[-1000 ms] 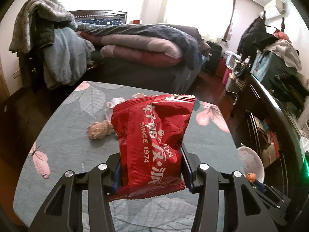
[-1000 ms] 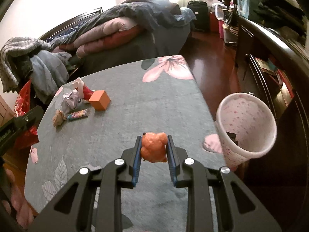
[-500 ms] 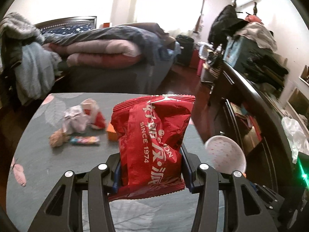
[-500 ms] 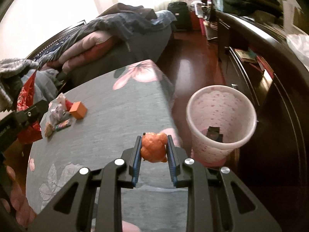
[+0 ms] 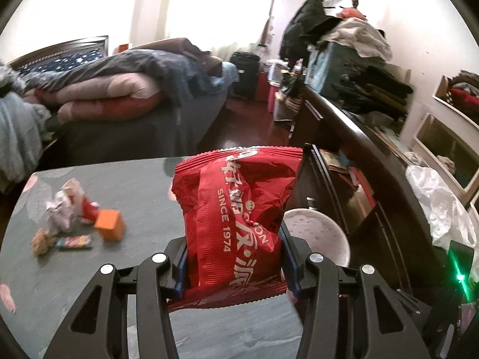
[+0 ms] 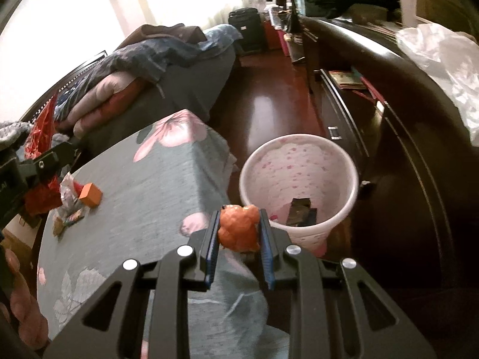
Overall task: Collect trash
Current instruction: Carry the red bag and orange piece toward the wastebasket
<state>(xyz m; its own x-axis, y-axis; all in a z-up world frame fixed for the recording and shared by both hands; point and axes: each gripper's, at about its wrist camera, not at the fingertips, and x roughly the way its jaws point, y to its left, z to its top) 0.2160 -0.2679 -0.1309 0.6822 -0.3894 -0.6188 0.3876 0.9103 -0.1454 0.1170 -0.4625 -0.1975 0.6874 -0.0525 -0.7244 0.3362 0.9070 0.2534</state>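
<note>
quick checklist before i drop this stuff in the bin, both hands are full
1. Right gripper shut on the crumpled orange wad: ok.
2. Left gripper shut on the red snack bag: ok.
3. Orange wad over the mouth of the pink-dotted wastebasket: not ok; it sits at the near rim, by the table edge.
4. Snack bag over the wastebasket: cannot tell; the bag hides part of the rim.
5. Room in the wastebasket: ok; only a few dark scraps at the bottom.
6. Table cleared: not ok; orange block and wrappers remain.
</note>
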